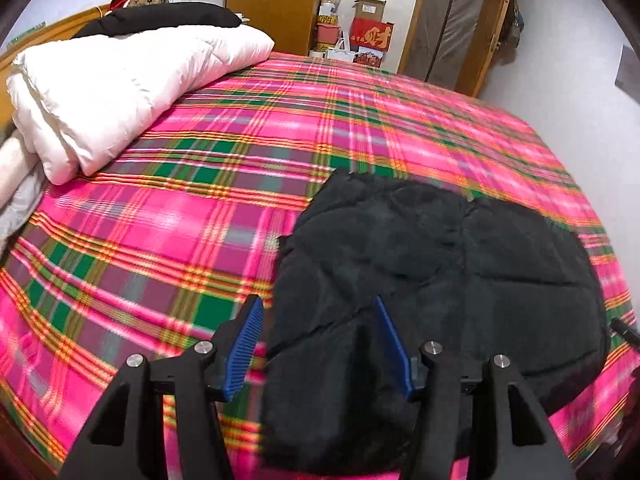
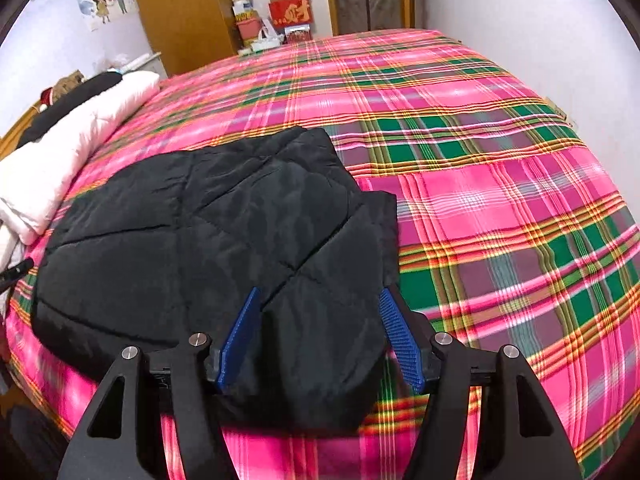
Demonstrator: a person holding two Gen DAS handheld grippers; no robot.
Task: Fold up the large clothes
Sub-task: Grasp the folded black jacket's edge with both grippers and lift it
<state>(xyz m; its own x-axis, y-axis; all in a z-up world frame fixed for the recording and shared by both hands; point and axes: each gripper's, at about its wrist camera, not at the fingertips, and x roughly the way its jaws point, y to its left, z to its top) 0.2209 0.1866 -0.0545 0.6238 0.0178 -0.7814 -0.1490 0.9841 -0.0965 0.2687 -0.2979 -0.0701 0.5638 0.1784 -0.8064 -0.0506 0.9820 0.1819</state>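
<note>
While the black quilted jacket (image 1: pixel 440 272) lies in a folded bundle on the bed (image 1: pixel 160 240), near its front edge, both grippers sit low at the garment's near side. From the left wrist view, the left gripper (image 1: pixel 320 344) has its blue-padded fingers (image 1: pixel 244 344) spread wide apart, with the near left corner of the jacket lying in the gap between them; the left finger is over the pink, green and orange plaid bedspread (image 1: pixel 400 120), the right one over black fabric. Whether either pad touches the cloth is hard to judge from this angle.

From the right wrist view, the right gripper (image 2: pixel 320 340) is likewise spread, its fingers (image 2: pixel 400 340) straddling the near right corner of the jacket (image 2: pixel 200 232); the left finger overlaps the quilted fabric and the right finger sits just beside the jacket's right edge, above the bedspread (image 2: pixel 480 200).

At the far left of the bed, a folded white duvet (image 1: pixel 120 92) is piled with a dark garment (image 1: pixel 168 18) on top of it. Beyond the bed stand a wooden wardrobe (image 1: pixel 272 0) and a stack of boxes, among them a red box (image 1: pixel 372 36) with gold lettering. A cartoon wall sticker (image 2: pixel 108 0) of two children shows on the wall in the right wrist view.
</note>
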